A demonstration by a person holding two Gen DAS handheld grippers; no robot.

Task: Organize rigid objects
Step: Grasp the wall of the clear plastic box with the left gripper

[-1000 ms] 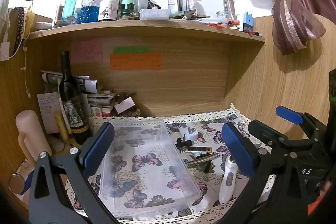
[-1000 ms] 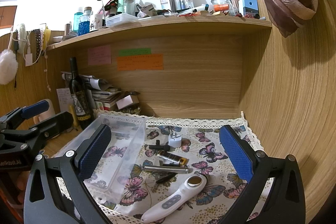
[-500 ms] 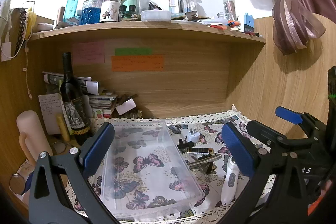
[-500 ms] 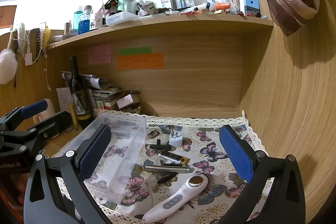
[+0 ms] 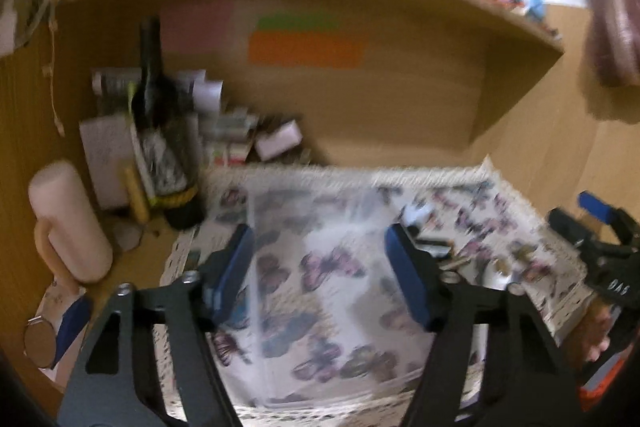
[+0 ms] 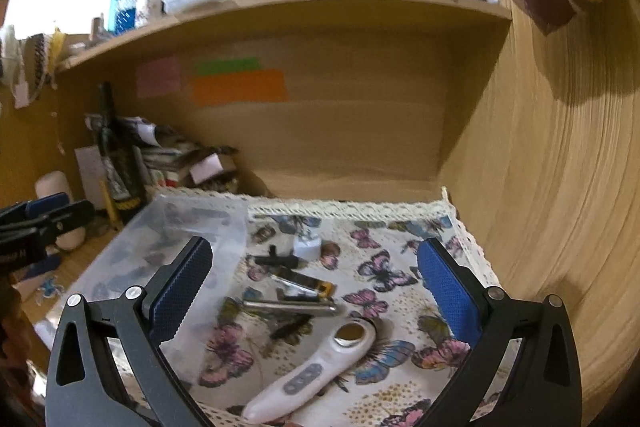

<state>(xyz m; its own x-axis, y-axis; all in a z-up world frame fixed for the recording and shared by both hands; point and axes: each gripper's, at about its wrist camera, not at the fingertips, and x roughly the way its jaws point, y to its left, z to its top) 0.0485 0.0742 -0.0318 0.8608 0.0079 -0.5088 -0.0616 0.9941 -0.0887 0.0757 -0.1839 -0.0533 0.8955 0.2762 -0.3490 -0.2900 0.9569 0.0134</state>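
Since a second ago our left gripper [image 5: 320, 267] has dipped toward the clear plastic bin [image 5: 320, 307], jaws closing, nothing pinched. From the right wrist, our right gripper [image 6: 316, 291] hangs wide open, empty, over the white handheld device [image 6: 316, 371] right of the bin.

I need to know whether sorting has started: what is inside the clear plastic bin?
The clear plastic bin holds no items that I can see; the butterfly cloth shows through it. The right gripper's left finger covers its near corner.
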